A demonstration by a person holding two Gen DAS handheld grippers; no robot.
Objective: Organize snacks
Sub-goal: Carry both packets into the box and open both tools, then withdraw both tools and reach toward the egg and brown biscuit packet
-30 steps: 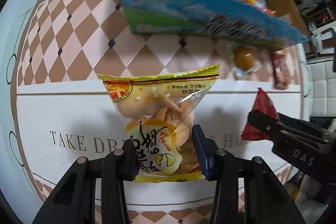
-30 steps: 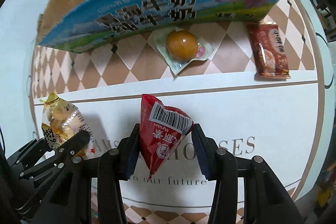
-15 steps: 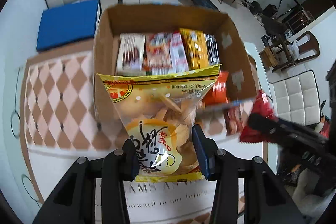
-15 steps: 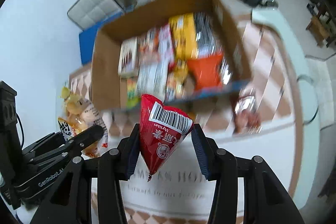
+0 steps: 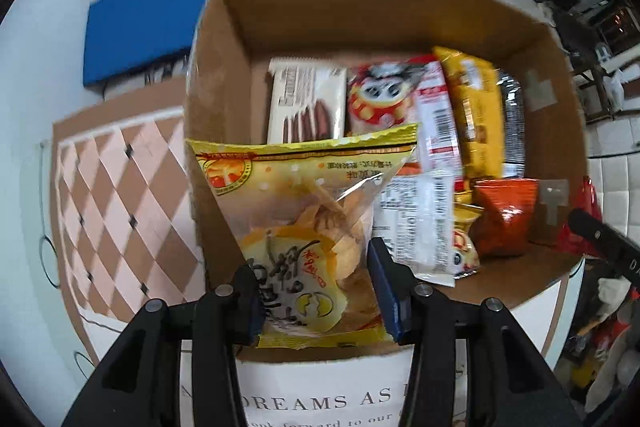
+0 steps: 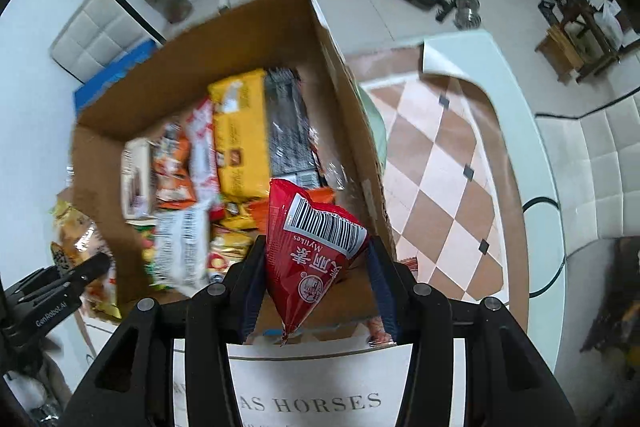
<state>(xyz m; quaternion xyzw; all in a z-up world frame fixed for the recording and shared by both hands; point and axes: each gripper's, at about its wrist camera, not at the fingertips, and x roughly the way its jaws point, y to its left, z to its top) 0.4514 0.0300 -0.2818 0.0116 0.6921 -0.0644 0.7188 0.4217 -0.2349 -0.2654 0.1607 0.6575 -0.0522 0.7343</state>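
The left gripper (image 5: 316,291) pinches a yellow bag of crisps (image 5: 304,223) between its jaws, the bag standing upright with its crimped top edge towards the far side. It hangs over the near-left part of an open cardboard box (image 5: 224,75) that sits on the counter (image 5: 120,187), whose cloth has a brown and pink diamond pattern.

Inside the box, packets lie in rows — a white wafer pack (image 5: 306,99) at the far left, a red and white packet (image 5: 384,95) beside it, then a yellow pack (image 5: 472,107) and a dark one (image 5: 512,123) further right. An orange-red pouch (image 5: 504,219) lies near the right wall.

The right gripper (image 6: 316,287) has its jaws clamped on a red triangular pouch (image 6: 312,251) with the barcode facing up, its pointed tip hanging down. This pouch is held over the near-right corner of the box, just inside the right wall (image 6: 352,131).

In the right wrist view the other gripper and its yellow bag show at the left edge; in the left wrist view the red pouch peeks in at the far right — the two snacks are well apart.
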